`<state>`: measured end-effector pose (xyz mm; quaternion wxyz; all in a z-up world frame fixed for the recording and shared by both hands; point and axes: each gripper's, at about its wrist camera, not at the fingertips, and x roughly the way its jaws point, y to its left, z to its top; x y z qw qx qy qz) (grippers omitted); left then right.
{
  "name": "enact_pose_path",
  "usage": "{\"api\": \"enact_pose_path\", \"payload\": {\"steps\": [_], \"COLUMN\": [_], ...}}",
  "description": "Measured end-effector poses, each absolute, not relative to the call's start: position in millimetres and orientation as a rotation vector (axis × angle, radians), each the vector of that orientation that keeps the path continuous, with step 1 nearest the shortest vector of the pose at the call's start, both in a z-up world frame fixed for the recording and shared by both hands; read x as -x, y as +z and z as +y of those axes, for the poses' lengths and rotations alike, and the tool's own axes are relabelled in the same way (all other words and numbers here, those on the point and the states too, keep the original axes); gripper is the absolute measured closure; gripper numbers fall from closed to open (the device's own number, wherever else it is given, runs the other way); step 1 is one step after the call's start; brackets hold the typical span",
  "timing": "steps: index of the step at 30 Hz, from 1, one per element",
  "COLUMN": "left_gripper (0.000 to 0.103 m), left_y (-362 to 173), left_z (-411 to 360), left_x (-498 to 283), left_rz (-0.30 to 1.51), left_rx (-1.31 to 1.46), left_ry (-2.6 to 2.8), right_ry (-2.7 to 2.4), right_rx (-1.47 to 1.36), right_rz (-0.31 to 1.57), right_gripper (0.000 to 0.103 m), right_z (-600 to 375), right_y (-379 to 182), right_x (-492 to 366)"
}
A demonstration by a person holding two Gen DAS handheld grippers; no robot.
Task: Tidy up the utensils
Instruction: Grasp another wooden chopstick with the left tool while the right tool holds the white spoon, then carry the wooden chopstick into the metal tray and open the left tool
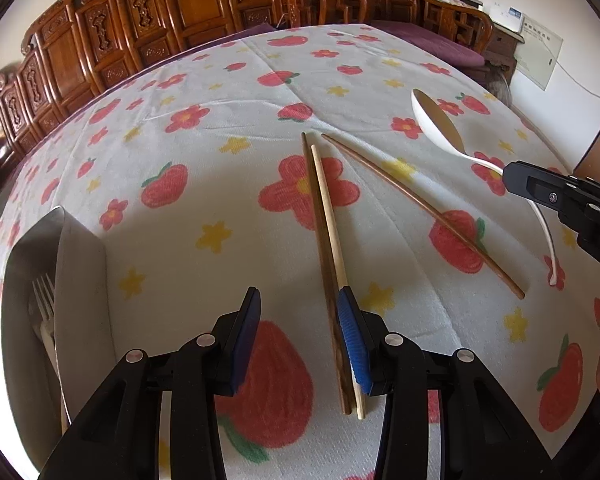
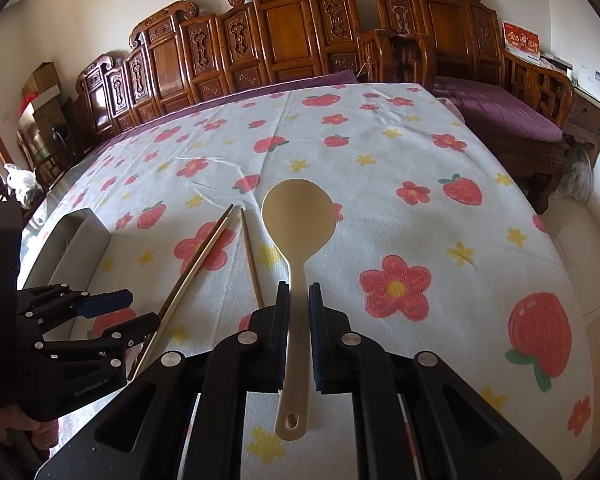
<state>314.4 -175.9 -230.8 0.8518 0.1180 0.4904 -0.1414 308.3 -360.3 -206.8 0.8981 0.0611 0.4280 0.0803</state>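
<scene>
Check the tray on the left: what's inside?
In the tray, a fork lies against the near wall. The wall and left gripper cover the rest.

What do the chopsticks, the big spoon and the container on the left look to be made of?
Chopsticks: wood by the look, matte. The dark chopstick shows grain; the pale chopstick could be bamboo; the thin chopstick is reddish-brown.
Spoon: probably plastic, smooth, cream, one moulded piece with a hanging hole.
Container: seemingly brushed metal with a grey sheen, a white plastic-looking fork inside.
</scene>
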Motion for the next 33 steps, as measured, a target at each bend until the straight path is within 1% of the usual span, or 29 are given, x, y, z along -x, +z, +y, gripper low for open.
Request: {"api": "enact_pose_path", "payload": {"steps": [4, 5, 6, 10, 11, 12, 13, 14, 24, 33], "left_gripper": [0.064, 0.066, 0.07, 0.075, 0.079, 0.087, 0.091, 0.098, 0.099, 0.099], "left_y": [-231, -233, -234, -235, -235, -235, -235, -235, -227, -192], "left_z": [-178, -178, -178, -177, -177, -177, -178, -178, -160, -135], "left_x": [-319, -321, -323, -326, -326, -325, -324, -324, -309, -281], "left_rz": [1.039, 1.052, 1.06, 1.069, 1.068, 1.069, 1.071, 1.074, 1.067, 1.004], "left_rx": [-0.265, -0.265, -0.259, -0.243, -0.241, -0.24, -0.242, -0.245, -0.235, -0.23], "left_ry": [-0.279, -0.277, -0.278, -0.285, -0.29, -0.297, -0.302, -0.305, -0.295, -0.295], "right_ry": [0.171, 0.171, 0.171, 0.173, 0.173, 0.174, 0.176, 0.177, 0.197, 0.238], "right_rx": [-0.12, -0.12, -0.12, -0.12, -0.119, -0.118, -0.118, -0.117, -0.105, -0.091], "right_rz": [0.883, 0.884, 0.884, 0.883, 0.883, 0.883, 0.884, 0.884, 0.872, 0.874], "right_gripper": [0.092, 0.092, 0.092, 0.092, 0.092, 0.092, 0.092, 0.092, 0.092, 0.092], "right_z": [-359, -359, -359, -358, -358, -358, -358, -357, -349, -330], "right_y": [-206, -206, -206, -206, -206, -206, -206, -206, -201, -198], "right_x": [-308, -309, -309, -309, -309, -309, -309, -309, -306, -297]}}
